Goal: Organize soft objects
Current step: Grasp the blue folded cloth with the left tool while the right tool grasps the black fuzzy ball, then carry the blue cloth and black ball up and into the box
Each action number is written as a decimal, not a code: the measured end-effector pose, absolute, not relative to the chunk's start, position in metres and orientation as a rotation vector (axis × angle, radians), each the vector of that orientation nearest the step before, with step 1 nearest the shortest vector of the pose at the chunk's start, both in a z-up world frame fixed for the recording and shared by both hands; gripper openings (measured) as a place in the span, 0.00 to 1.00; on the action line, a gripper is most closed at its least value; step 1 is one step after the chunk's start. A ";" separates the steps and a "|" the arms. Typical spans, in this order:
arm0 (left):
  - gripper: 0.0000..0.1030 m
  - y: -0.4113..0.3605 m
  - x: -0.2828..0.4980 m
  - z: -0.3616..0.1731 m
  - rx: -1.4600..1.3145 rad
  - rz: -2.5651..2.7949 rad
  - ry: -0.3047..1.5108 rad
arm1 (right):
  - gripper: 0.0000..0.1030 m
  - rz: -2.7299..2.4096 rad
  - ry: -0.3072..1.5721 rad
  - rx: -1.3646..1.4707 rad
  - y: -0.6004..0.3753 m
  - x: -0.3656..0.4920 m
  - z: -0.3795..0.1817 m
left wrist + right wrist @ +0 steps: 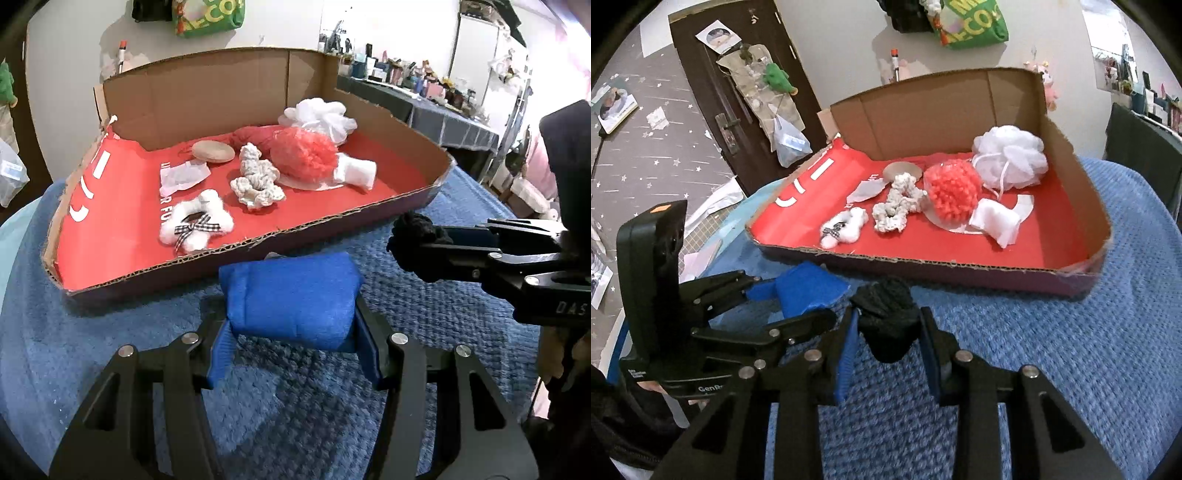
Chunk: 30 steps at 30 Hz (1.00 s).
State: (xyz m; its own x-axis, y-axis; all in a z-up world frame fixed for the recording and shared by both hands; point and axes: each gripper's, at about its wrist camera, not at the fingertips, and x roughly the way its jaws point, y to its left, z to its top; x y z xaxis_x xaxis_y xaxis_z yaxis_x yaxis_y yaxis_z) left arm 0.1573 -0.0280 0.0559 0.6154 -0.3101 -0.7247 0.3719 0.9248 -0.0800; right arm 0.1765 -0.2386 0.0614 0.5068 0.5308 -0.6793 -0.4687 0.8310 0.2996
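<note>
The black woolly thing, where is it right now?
The black woolly thing is pinched in the right tongs, above the blue blanket, just in front of the cardboard tray and beside the blue cloth roll.

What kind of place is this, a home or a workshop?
Probably a lived-in room at home, perhaps a bedroom. The cardboard tray sits on a blue knitted blanket. A dark door has bags hanging from it, and a side table is crowded with small items.

The cardboard tray [369, 218] sits on the blanket [424, 332], behind the folded cloth [291, 299] and knitted bundle [886, 314].
</note>
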 end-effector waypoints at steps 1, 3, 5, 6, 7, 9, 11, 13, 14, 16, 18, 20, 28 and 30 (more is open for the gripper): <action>0.52 -0.027 0.156 0.057 0.079 -0.396 0.815 | 0.34 0.600 0.843 0.080 -0.239 0.174 0.063; 0.52 -0.026 0.155 0.060 0.077 -0.397 0.807 | 0.34 0.597 0.839 0.086 -0.242 0.171 0.065; 0.52 -0.025 0.154 0.062 0.073 -0.401 0.803 | 0.34 0.593 0.834 0.088 -0.243 0.169 0.067; 0.52 -0.025 0.154 0.063 0.072 -0.403 0.801 | 0.34 0.591 0.831 0.089 -0.243 0.168 0.068; 0.52 -0.025 0.154 0.064 0.071 -0.406 0.800 | 0.34 0.590 0.830 0.090 -0.244 0.167 0.068; 0.52 -0.024 0.155 0.067 0.056 -0.422 0.798 | 0.34 0.589 0.826 0.092 -0.245 0.167 0.070; 0.52 -0.025 0.157 0.070 0.048 -0.443 0.799 | 0.34 0.586 0.818 0.095 -0.246 0.166 0.072; 0.52 -0.028 0.163 0.078 0.054 -0.468 0.789 | 0.34 0.578 0.805 0.098 -0.248 0.168 0.077; 0.52 -0.031 0.167 0.080 0.061 -0.486 0.786 | 0.34 0.571 0.799 0.097 -0.249 0.169 0.080; 0.52 -0.036 0.178 0.084 0.076 -0.508 0.791 | 0.34 0.553 0.789 0.094 -0.252 0.173 0.086; 0.52 -0.043 0.188 0.087 0.087 -0.536 0.801 | 0.34 0.530 0.780 0.087 -0.255 0.180 0.092; 0.52 -0.051 0.203 0.087 0.108 -0.549 0.812 | 0.35 0.507 0.785 0.074 -0.257 0.190 0.095; 0.52 -0.077 0.247 0.077 0.183 -0.620 0.872 | 0.35 0.460 0.877 0.067 -0.268 0.236 0.086; 0.52 -0.081 0.255 0.074 0.199 -0.615 0.885 | 0.35 0.445 0.903 0.046 -0.267 0.245 0.084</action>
State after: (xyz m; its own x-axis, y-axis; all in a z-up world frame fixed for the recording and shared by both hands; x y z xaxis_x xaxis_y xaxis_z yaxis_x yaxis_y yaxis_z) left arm 0.2547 -0.0810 0.0744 0.4752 -0.4199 -0.7732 0.5789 0.8110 -0.0846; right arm 0.2453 -0.2675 0.0836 0.5346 0.3928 -0.7482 -0.3548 0.9079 0.2232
